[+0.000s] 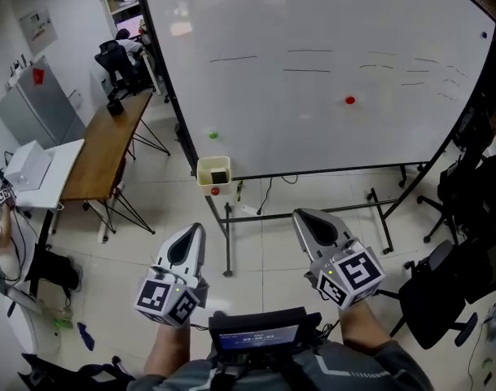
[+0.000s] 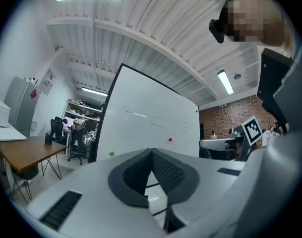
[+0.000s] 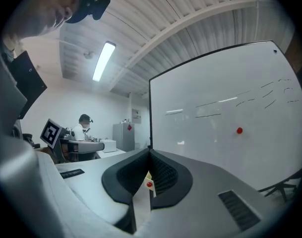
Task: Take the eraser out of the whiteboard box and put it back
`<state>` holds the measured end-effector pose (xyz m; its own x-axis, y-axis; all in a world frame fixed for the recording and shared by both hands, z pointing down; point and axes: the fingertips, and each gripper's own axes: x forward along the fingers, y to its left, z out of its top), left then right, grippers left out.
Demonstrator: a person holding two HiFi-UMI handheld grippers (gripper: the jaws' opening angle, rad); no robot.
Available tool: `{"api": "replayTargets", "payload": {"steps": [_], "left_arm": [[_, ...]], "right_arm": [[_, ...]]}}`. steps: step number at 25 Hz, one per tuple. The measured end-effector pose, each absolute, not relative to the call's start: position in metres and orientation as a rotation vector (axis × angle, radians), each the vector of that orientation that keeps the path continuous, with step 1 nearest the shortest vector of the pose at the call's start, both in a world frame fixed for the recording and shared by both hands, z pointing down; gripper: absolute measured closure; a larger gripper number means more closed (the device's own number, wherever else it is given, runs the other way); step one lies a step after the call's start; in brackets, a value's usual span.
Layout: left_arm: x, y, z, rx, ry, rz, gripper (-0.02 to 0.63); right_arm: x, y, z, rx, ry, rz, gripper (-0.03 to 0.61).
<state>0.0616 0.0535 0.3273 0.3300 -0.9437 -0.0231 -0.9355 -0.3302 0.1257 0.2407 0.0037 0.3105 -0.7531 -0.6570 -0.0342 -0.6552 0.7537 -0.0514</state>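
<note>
A small cream whiteboard box [image 1: 208, 168] hangs at the lower left corner of the big whiteboard [image 1: 313, 80]. A dark eraser [image 1: 219, 176] lies inside it, and a red magnet [image 1: 214, 191] sits on its front. Both grippers hover low in the head view, well short of the board. My left gripper [image 1: 195, 229] points at the board with its jaws together and nothing between them; in the left gripper view [image 2: 151, 152] the tips meet. My right gripper [image 1: 304, 216] is shut and empty too. The box [image 3: 147, 178] shows through the slit below the right gripper's jaws [image 3: 150, 151].
The whiteboard stand's legs [image 1: 228, 243] stand on the tiled floor between me and the box. A wooden table [image 1: 101, 149] and a white table [image 1: 48, 177] stand at the left, black office chairs [image 1: 443, 292] at the right. A person [image 1: 121, 51] sits far back left.
</note>
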Motion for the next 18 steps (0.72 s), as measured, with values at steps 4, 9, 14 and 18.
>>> {"api": "replayTargets", "payload": {"steps": [4, 9, 14, 18], "left_arm": [[0.015, 0.031, 0.331, 2.514, -1.770, -0.109, 0.581], [-0.063, -0.001, 0.326, 2.572, -1.722, -0.096, 0.581], [-0.120, -0.029, 0.330, 2.617, -1.620, -0.071, 0.581], [-0.145, -0.052, 0.332, 2.621, -1.597, -0.081, 0.581]], "right_arm": [[0.203, -0.019, 0.312, -1.132, 2.873, -0.052, 0.563], [0.135, -0.049, 0.312, -1.242, 2.809, -0.068, 0.563], [0.076, -0.075, 0.314, -1.339, 2.761, -0.094, 0.563], [0.045, -0.095, 0.313, -1.354, 2.756, -0.104, 0.562]]}}
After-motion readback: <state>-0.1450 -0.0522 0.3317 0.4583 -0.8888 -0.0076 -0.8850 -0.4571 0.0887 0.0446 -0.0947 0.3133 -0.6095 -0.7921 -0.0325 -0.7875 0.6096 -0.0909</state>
